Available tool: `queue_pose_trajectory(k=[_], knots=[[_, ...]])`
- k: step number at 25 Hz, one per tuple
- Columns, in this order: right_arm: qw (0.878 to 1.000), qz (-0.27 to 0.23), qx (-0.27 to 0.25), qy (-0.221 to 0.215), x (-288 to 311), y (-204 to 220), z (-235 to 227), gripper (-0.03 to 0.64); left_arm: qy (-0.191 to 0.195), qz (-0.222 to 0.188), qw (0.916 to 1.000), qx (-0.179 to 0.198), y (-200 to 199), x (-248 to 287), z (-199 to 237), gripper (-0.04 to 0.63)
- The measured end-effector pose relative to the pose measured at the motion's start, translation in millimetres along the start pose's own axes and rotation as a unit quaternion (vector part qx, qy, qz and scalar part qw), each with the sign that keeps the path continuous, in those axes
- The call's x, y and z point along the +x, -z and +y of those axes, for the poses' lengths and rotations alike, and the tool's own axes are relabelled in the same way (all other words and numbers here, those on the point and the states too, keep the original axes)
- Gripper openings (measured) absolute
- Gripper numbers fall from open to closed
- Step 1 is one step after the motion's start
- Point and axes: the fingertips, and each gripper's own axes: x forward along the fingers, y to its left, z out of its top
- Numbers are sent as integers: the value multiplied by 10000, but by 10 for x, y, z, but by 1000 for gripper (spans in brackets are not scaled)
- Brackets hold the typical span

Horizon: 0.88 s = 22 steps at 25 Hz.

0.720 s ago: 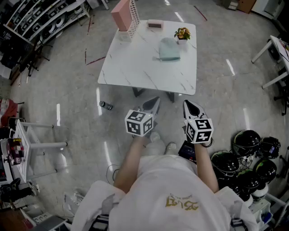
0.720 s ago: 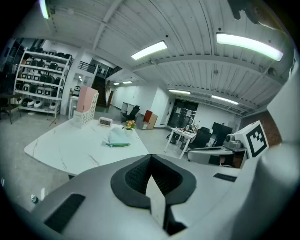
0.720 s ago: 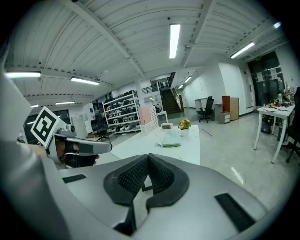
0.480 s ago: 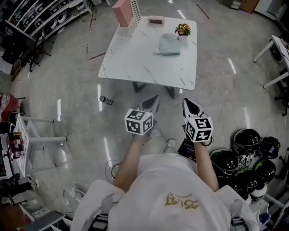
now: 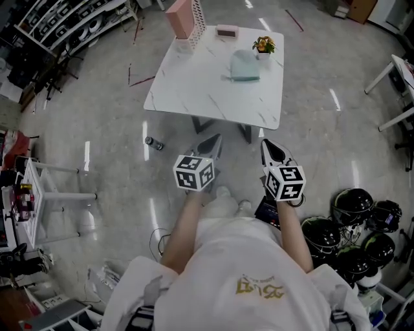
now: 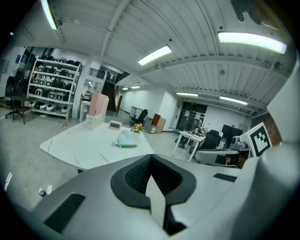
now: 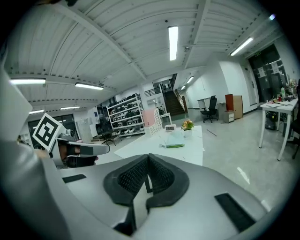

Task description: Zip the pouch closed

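A pale teal pouch [image 5: 244, 65] lies on the far right part of the white marble table [image 5: 194, 90], with a green strip along its near edge. It also shows as a small shape in the left gripper view [image 6: 125, 139] and in the right gripper view [image 7: 172, 139]. My left gripper [image 5: 214, 140] and right gripper [image 5: 266, 145] are held side by side over the floor, short of the table's near edge and pointing towards it. Both are shut with nothing between their jaws.
A pink box [image 5: 181, 17], a small clock [image 5: 226, 31] and a flower pot [image 5: 262, 46] stand along the table's far side. A small can [image 5: 152, 143] lies on the floor at the left. Black helmets [image 5: 352, 205] sit at the right, shelving [image 5: 58, 29] at the far left.
The head view has shifted slightly and the left gripper has drifted a little to the left. Both grippers stay shut and short of the table.
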Motion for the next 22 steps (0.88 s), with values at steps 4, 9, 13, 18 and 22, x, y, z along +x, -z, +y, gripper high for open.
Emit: queue_pose_trajectory(k=[4,9,13,18,22], knots=[[9996,-181,-58,185,40,-90,-66,12,-87,-230,9997,-75,-112,-6,76,53],[9991,-364,-7,226,152,-250,-102,126,52,-343,9983,-478,-229,64,194,190],[9992,-269,22,293,339,-276,-160,137,122,-163,9987,-470,-241,228,320,201],[9989,-160,48,432,765,-309,-286,141,215,-63,9990,-395,-339,598,644,192],[9971,-66,60,759,1218,-374,-441,140,496,133,9980,-362,-458,1028,980,192]])
